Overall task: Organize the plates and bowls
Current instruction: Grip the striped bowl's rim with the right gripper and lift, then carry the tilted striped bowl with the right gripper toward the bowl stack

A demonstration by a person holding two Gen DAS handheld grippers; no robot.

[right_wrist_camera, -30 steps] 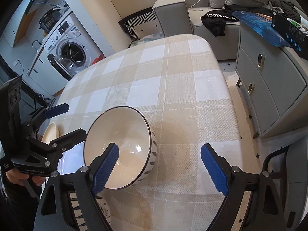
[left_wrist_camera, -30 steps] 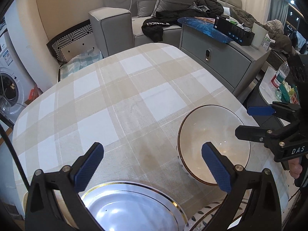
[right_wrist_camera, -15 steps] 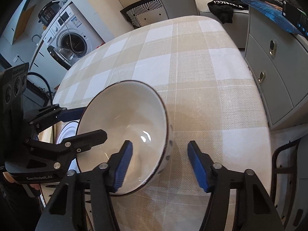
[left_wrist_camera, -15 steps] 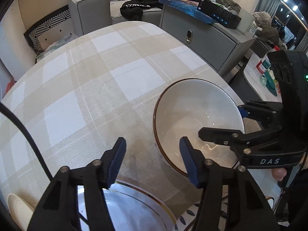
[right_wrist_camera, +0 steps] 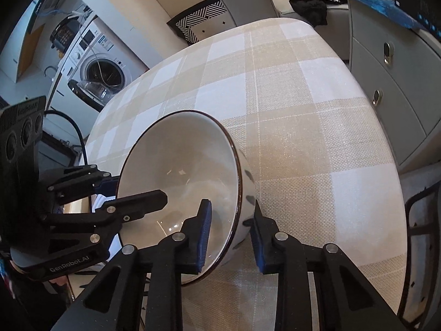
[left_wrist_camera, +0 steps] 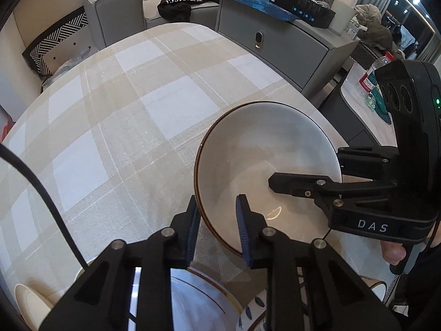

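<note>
A white bowl (left_wrist_camera: 261, 143) with a dark rim and dark marks on its outer wall (right_wrist_camera: 179, 160) sits at the near right of the checked table (left_wrist_camera: 124, 110). My left gripper (left_wrist_camera: 217, 220) straddles its near left rim, one blue pad outside and one inside, shut on it. From the opposite side, my right gripper (right_wrist_camera: 231, 234) holds the rim the same way, its jaws closing with the bowl wall between the pads. Each gripper shows in the other's view: the right gripper (left_wrist_camera: 307, 167) and the left gripper (right_wrist_camera: 140, 189).
Under my left gripper lie a gold-rimmed plate (left_wrist_camera: 193, 303), a patterned bowl (left_wrist_camera: 253, 303) and a small cream dish (left_wrist_camera: 24, 300). A grey cabinet (left_wrist_camera: 275, 41) stands past the table's right edge, a sofa behind it. A washing machine (right_wrist_camera: 104, 74) is far left.
Both grippers came down onto the bowl from opposite sides and their wide-open jaws closed over its rim.
</note>
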